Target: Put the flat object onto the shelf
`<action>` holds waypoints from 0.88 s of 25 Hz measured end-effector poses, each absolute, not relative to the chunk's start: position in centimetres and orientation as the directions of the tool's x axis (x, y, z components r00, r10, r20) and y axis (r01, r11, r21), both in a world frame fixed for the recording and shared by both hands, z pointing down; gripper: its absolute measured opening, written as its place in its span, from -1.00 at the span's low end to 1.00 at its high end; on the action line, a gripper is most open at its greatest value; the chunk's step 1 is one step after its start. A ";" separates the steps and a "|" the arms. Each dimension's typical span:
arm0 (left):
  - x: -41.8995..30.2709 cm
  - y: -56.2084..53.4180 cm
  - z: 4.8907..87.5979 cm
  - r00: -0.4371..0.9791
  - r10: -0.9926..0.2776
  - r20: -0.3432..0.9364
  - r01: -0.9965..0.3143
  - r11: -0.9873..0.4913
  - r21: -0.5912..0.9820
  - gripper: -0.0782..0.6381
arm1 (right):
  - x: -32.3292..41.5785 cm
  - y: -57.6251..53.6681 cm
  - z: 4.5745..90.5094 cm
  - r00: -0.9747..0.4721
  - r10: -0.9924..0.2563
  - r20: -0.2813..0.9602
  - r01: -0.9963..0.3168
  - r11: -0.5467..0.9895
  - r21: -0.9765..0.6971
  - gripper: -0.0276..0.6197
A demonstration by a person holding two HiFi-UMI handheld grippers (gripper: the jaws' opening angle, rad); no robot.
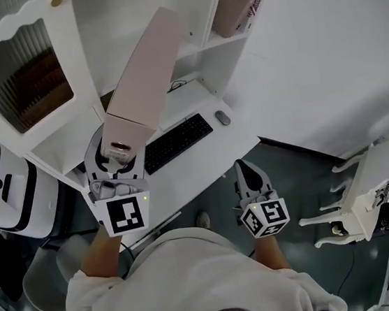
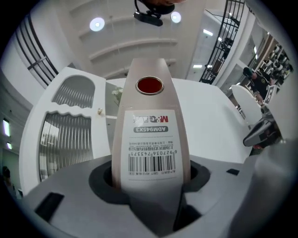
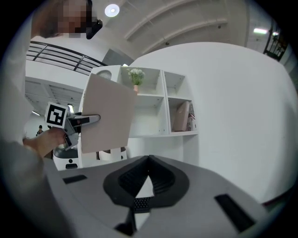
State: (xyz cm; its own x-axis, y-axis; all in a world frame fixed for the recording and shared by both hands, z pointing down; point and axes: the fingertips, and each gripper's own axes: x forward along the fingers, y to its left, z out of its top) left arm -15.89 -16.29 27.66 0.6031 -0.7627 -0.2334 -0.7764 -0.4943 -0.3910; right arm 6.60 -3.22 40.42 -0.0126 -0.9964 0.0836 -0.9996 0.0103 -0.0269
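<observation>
Just one flat object (image 1: 143,69) in left gripper (image 1: 119,152) jaws; one keyboard (image 1: 177,141), one mouse (image 1: 223,117).

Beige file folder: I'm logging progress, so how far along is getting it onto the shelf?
Done: the beige file folder is picked up, clamped at its labelled end in the left gripper, above the desk. In hand: it is raised, slanting toward the white shelf unit. Left: setting it into a compartment and releasing; it is in no compartment yet. The right gripper is shut and empty.
</observation>
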 end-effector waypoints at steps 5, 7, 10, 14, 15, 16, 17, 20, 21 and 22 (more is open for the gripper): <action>-12.7 -17.0 26.3 0.578 -0.783 -0.230 -0.768 -0.426 -0.477 -0.05 | 9.8 -5.7 40.6 -0.062 -0.994 0.089 -0.997 0.058 -0.047 -0.91; -11.7 -17.3 25.9 0.574 -0.790 -0.216 -0.760 -0.415 -0.500 -0.05 | 10.6 -6.6 40.9 -0.083 -0.992 0.092 -0.995 0.078 -0.057 -0.91; -10.5 -16.9 25.2 0.571 -0.801 -0.179 -0.736 -0.404 -0.543 -0.05 | 11.4 -7.9 41.2 -0.117 -0.989 0.091 -0.991 0.111 -0.071 -0.91; -9.0 -16.6 24.3 0.548 -0.817 -0.180 -0.714 -0.345 -0.610 -0.05 | 12.6 -9.5 41.4 -0.158 -0.984 0.087 -0.985 0.150 -0.087 -0.91; -8.7 -16.7 24.2 0.539 -0.824 -0.175 -0.705 -0.329 -0.628 -0.05 | 12.8 -9.9 41.5 -0.168 -0.982 0.087 -0.983 0.160 -0.090 -0.91; -8.3 -17.0 24.2 0.530 -0.831 -0.168 -0.697 -0.315 -0.644 -0.05 | 13.1 -10.3 41.6 -0.180 -0.980 0.087 -0.981 0.172 -0.094 -0.91; -8.0 -17.3 24.2 0.522 -0.838 -0.159 -0.689 -0.305 -0.657 -0.05 | 13.3 -10.7 41.7 -0.192 -0.978 0.086 -0.978 0.183 -0.098 -0.91; -6.9 -18.1 24.2 0.502 -0.855 -0.130 -0.662 -0.283 -0.694 -0.05 | 14.0 -11.7 41.8 -0.225 -0.971 0.084 -0.971 0.216 -0.106 -0.91; -6.6 -18.2 24.1 0.497 -0.859 -0.125 -0.651 -0.274 -0.708 -0.05 | 14.3 -12.0 41.9 -0.234 -0.968 0.085 -0.968 0.225 -0.109 -0.91; -6.2 -18.3 24.0 0.490 -0.863 -0.123 -0.639 -0.260 -0.725 -0.05 | 14.6 -12.3 42.0 -0.243 -0.966 0.085 -0.966 0.233 -0.113 -0.91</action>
